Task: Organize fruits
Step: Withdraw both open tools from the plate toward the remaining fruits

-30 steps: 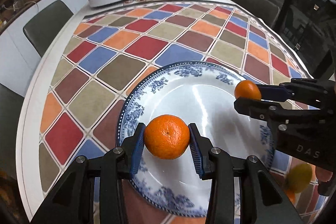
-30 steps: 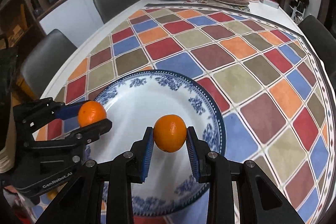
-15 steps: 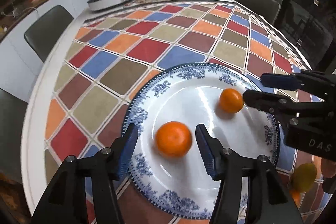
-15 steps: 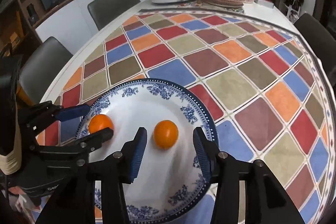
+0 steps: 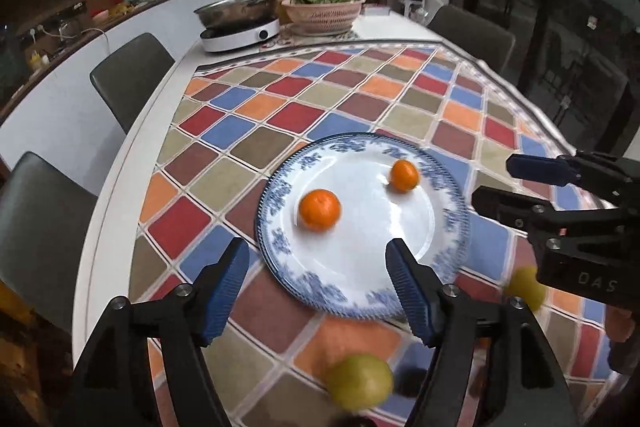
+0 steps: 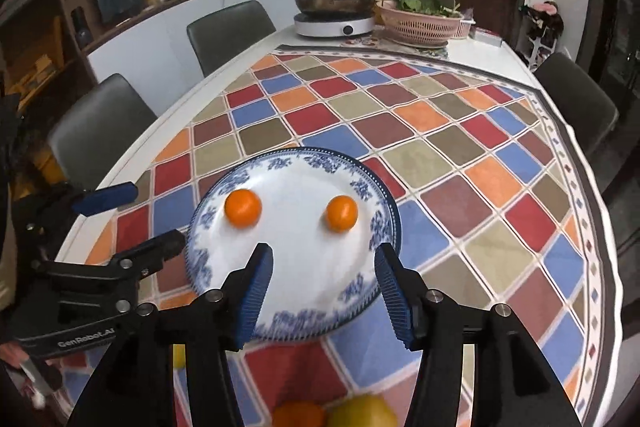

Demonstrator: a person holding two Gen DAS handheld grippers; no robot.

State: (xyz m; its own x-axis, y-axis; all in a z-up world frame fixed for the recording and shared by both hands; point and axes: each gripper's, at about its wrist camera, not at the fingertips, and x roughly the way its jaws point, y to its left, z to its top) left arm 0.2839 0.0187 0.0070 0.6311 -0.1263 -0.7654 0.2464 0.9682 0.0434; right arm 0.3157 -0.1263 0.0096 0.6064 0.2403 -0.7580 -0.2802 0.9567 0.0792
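Oranges (image 5: 320, 209) (image 5: 404, 175) rest on plate (image 5: 448, 223) — both tongs just opened, empty.

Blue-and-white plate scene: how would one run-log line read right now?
left gripper: open, empty, jaws just opening | right gripper: same | two oranges: on plate | yellow fruit: on tablecloth

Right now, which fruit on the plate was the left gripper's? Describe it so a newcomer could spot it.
Find the blue-and-white plate on the checkered tablecloth. Two oranges lie on it, apart. The larger orange, nearer the left gripper whose jaws have just been opening and are empty, is it; the smaller orange lies toward the right gripper.
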